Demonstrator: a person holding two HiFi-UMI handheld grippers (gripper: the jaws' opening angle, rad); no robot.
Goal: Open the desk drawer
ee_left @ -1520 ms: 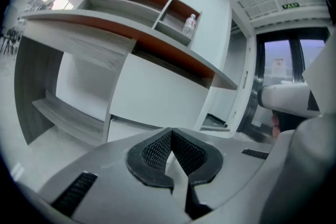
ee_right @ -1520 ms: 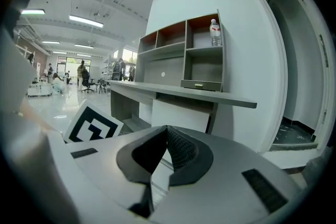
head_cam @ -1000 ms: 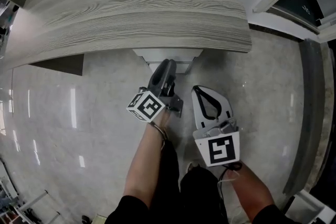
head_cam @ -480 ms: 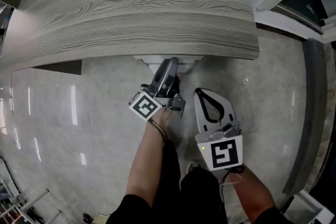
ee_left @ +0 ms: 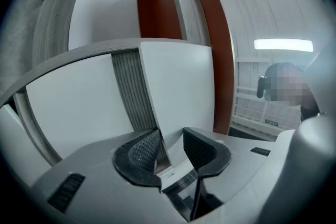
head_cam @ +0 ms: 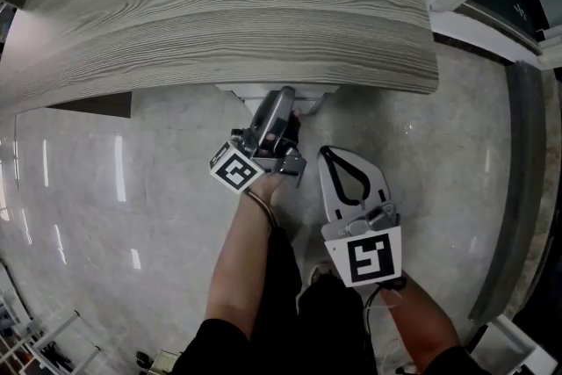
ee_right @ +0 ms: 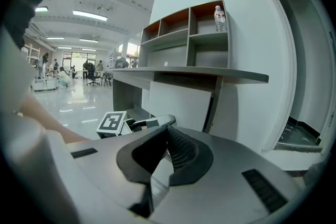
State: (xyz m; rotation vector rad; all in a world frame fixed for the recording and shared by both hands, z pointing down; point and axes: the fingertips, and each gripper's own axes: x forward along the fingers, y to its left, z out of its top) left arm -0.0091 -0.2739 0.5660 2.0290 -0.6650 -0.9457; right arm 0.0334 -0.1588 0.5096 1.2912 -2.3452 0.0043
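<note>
A white drawer front (head_cam: 263,90) shows just below the edge of the wood-grain desk top (head_cam: 228,13). My left gripper (head_cam: 285,97) reaches up under that edge. In the left gripper view its jaws (ee_left: 170,147) are closing, with the near edge of the white drawer front (ee_left: 178,86) between them. The left pad (ee_left: 144,149) lies against that edge, but no firm clamp shows. My right gripper (head_cam: 327,152) hangs back over the floor, to the right of the left one. It is shut with nothing in it, and its pads meet in its own view (ee_right: 167,136).
Glossy pale floor tiles (head_cam: 105,189) spread left of the desk. A white wall and a dark door track (head_cam: 518,171) run down the right side. Open shelves above the desk hold a water bottle (ee_right: 219,17). The person's dark-trousered legs (head_cam: 290,312) are below the grippers.
My left gripper has rolled and tipped upward under the desk edge, so its marker cube now faces differently. The right gripper has barely moved.
</note>
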